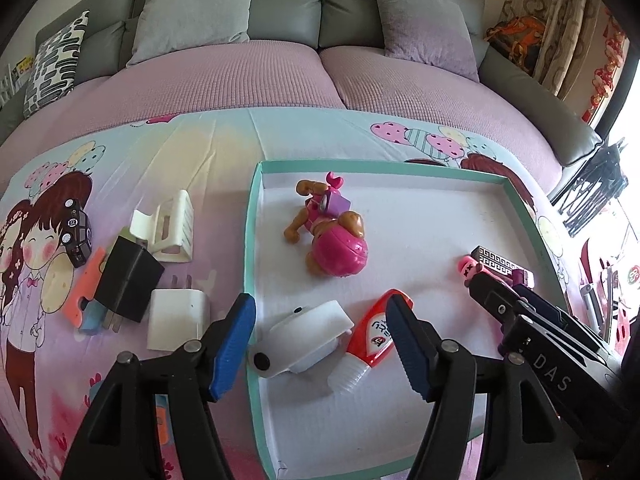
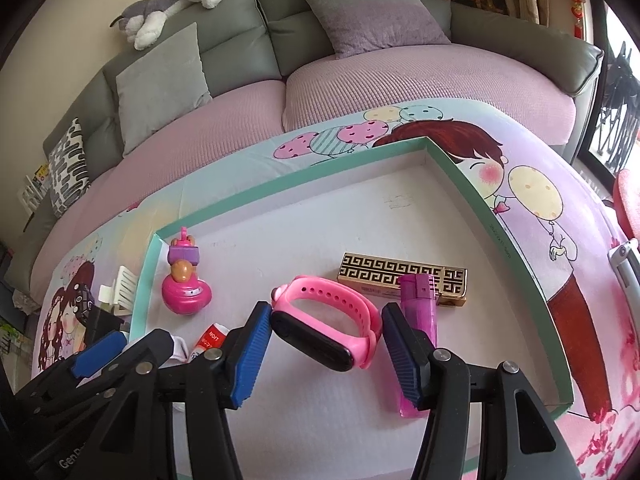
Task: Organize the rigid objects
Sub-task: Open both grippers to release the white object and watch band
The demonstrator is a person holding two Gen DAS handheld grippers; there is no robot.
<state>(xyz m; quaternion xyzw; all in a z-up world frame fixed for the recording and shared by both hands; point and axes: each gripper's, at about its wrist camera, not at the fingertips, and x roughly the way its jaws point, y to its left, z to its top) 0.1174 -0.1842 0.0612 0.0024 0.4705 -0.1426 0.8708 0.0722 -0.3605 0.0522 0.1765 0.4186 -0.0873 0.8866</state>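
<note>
1. In the shallow teal-edged tray [image 1: 253, 216], on the cartoon-print cloth [image 1: 224, 148] before the sofa [image 1: 288, 8], lie the items you appear to have sorted: pink pup toy [image 1: 334, 236], white plastic gadget [image 1: 302, 340], red tube [image 1: 370, 340], pink smart band [image 2: 328, 324], purple lighter [image 2: 418, 316], gold-patterned box [image 2: 400, 278]. The tray reads as the collection point.
2. Outside the tray, to its left, still unsorted: black charger [image 1: 128, 276], white charger [image 1: 178, 320], white ribbed holder [image 1: 168, 228], toy car [image 1: 76, 232], orange piece [image 1: 82, 292].
3. Your left gripper [image 1: 320, 344] stands about half open over the tray's near left edge; the white gadget and red tube lie between its pads, neither pressed. It holds nothing.
4. Your right gripper [image 2: 326, 354] is likewise half open; the smart band rests on the tray floor between its pads. The left pad seems to brush the band's end, but no grip shows.
</note>
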